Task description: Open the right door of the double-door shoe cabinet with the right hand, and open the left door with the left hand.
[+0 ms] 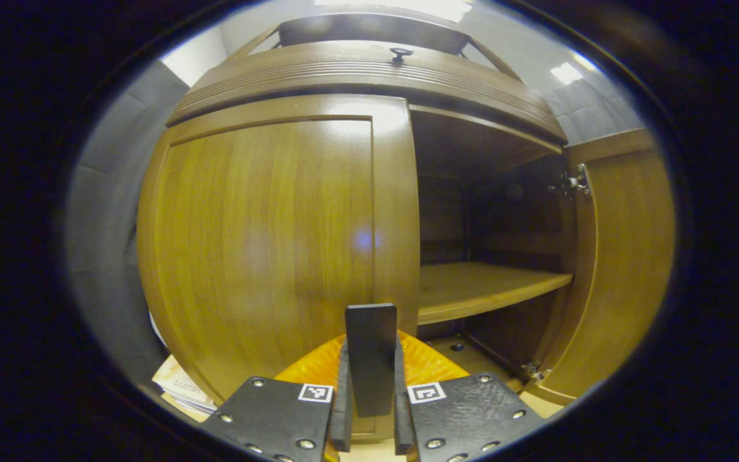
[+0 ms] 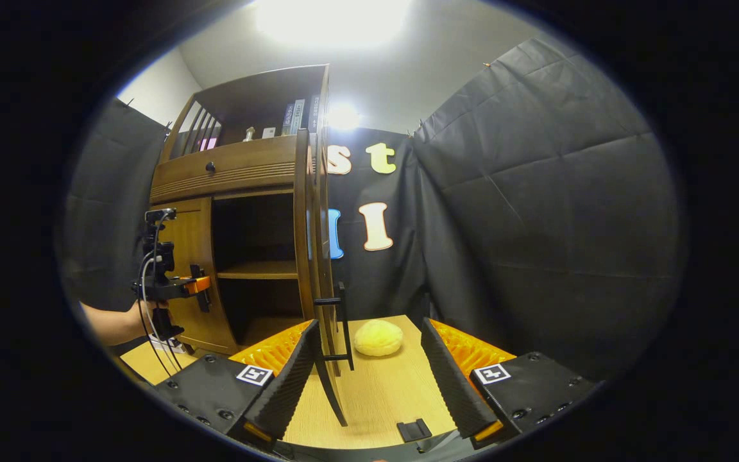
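Observation:
The wooden shoe cabinet (image 1: pixel 369 70) is close in front in the left gripper view. Its left door (image 1: pixel 260 244) looks closed. My left gripper (image 1: pixel 371 391) is shut on that door's black vertical handle (image 1: pixel 371 340). The right door (image 1: pixel 626 256) is swung wide open, baring a shelf (image 1: pixel 478 289). In the right gripper view that right door (image 2: pixel 318 256) is seen edge-on, with its black handle (image 2: pixel 342 321) on the outer face. My right gripper (image 2: pixel 369 359) is open, its fingers on either side of the door's edge and not pressing on it. The left gripper (image 2: pixel 174 285), held by a hand, is at the left door (image 2: pixel 193 276).
A drawer with a small dark knob (image 1: pixel 400 54) runs above the doors. Books (image 2: pixel 299 115) stand on the top shelf. A round yellow object (image 2: pixel 377 338) lies on the wooden tabletop (image 2: pixel 382 398) behind the open door. Papers (image 1: pixel 183 385) lie at the cabinet's lower left.

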A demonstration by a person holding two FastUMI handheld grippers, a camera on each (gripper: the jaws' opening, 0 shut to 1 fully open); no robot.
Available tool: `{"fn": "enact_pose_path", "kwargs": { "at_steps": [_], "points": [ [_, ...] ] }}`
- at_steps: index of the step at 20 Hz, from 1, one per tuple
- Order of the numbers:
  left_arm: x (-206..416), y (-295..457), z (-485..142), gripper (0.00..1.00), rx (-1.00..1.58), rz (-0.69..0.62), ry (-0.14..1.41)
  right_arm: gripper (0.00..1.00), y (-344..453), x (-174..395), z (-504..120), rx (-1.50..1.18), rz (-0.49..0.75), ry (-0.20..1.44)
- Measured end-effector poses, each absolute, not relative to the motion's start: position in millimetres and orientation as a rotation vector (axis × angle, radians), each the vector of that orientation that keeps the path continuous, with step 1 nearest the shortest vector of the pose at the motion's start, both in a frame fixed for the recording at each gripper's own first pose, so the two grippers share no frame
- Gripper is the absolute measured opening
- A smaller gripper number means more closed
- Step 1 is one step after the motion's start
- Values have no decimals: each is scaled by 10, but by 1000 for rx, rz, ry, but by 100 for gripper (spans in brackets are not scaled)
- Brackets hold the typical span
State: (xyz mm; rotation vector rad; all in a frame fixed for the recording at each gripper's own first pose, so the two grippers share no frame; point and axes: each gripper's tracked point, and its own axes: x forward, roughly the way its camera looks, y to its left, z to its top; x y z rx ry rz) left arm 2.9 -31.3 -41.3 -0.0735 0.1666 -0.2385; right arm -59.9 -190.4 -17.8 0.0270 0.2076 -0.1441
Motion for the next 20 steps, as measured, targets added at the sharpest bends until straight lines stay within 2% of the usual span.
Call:
{"fn": "enact_pose_path", "kwargs": {
  "at_steps": [3,4,6,10,14,16,17,20],
  "points": [
    [32,-341,-402,18,-100,-227,177,94,-1849,-618,-199,17,-129,213],
    [-2,-329,-405,19,-107,-226,179,94,-1827,-628,-203,17,-124,213],
    [-53,-307,-407,10,-109,-235,178,94,-1769,-660,-217,22,-109,213],
    [-197,-267,-406,13,-119,-235,181,94,-1675,-675,-238,18,-78,215],
    [-353,-207,-395,10,-127,-238,176,94,-1580,-654,-258,21,-52,216],
    [-429,-176,-389,12,-132,-247,178,94,-1531,-633,-269,20,-37,221],
    [-476,-166,-384,12,-134,-251,181,100,-1498,-613,-268,23,-28,222],
    [-607,-105,-364,12,-136,-262,184,98,-1386,-565,-258,38,0,215]
  ]
}}
